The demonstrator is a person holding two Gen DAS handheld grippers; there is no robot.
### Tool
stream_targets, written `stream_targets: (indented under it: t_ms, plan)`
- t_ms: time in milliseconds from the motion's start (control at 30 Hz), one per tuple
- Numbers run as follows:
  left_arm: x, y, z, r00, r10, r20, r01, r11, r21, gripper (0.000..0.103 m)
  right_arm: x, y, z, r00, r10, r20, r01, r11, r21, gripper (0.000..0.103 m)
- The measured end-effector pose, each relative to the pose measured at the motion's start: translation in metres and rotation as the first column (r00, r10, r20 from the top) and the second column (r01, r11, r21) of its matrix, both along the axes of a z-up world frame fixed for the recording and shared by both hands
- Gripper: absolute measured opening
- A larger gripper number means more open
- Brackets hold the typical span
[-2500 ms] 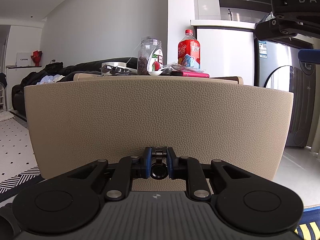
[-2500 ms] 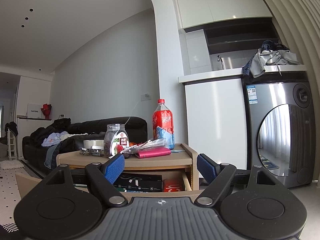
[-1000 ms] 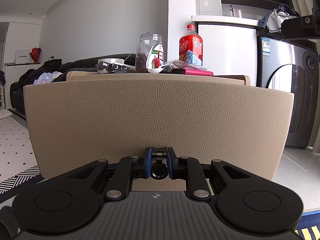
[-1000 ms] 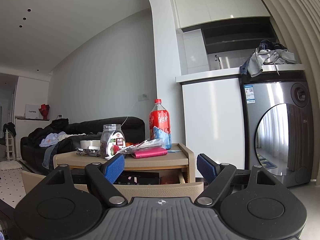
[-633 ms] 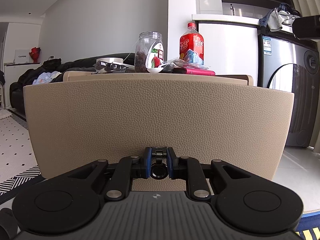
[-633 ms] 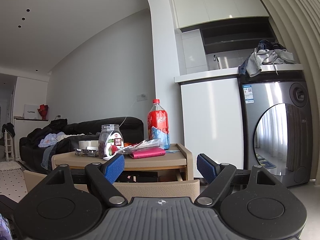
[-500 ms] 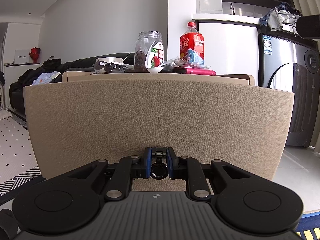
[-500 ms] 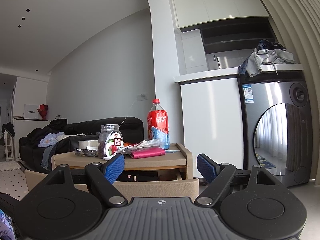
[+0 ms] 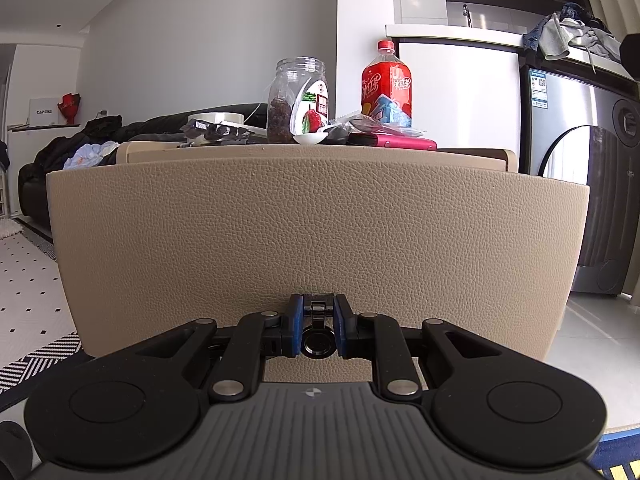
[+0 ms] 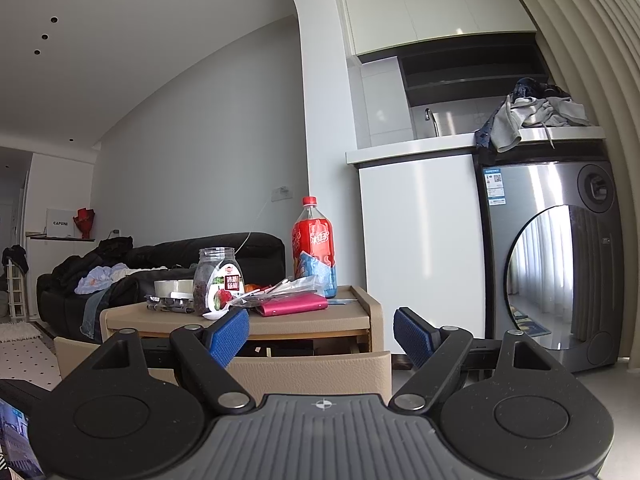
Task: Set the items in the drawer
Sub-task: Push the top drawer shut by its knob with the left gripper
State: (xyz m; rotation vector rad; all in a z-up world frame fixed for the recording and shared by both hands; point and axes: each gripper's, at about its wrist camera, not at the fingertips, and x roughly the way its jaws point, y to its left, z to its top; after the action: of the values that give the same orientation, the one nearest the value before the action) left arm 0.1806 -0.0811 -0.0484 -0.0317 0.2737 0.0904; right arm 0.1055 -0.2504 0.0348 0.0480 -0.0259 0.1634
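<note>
Both claws differ: my left gripper [image 9: 317, 330] pinches the stiff drawer's [image 9: 320, 240] small metal pull [image 9: 317, 342] low at its front, my right gripper [image 10: 321, 334] gapes wide, empty.

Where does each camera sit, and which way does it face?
Left wrist: low, right against the drawer front, facing it; the left hand-held gripper is shut on the drawer pull.
Right wrist: farther back and higher, facing the side table; the right hand-held gripper is open.
Both show the bottle, jar and washer.
</note>
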Motion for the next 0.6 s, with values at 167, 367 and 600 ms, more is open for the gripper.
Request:
stream_targets:
  t_ms: [167, 367, 600]
  plan:
    - [0.003, 0.001, 0.0, 1.0, -0.002, -0.002, 0.002, 1.0, 0.001, 0.019, 0.001, 0.001, -0.001, 1.0, 0.002, -0.003, -0.002, 1.0, -0.002, 0.083]
    - [0.007, 0.002, 0.001, 1.0, -0.01, -0.005, 0.01, 1.0, 0.012, 0.019, 0.002, 0.002, -0.002, 1.0, 0.005, -0.007, -0.005, 1.0, -0.004, 0.083]
    - [0.015, 0.002, 0.003, 1.0, -0.007, -0.016, 0.007, 1.0, 0.005, 0.019, 0.004, 0.003, -0.002, 1.0, 0.008, -0.011, -0.009, 1.0, -0.006, 0.083]
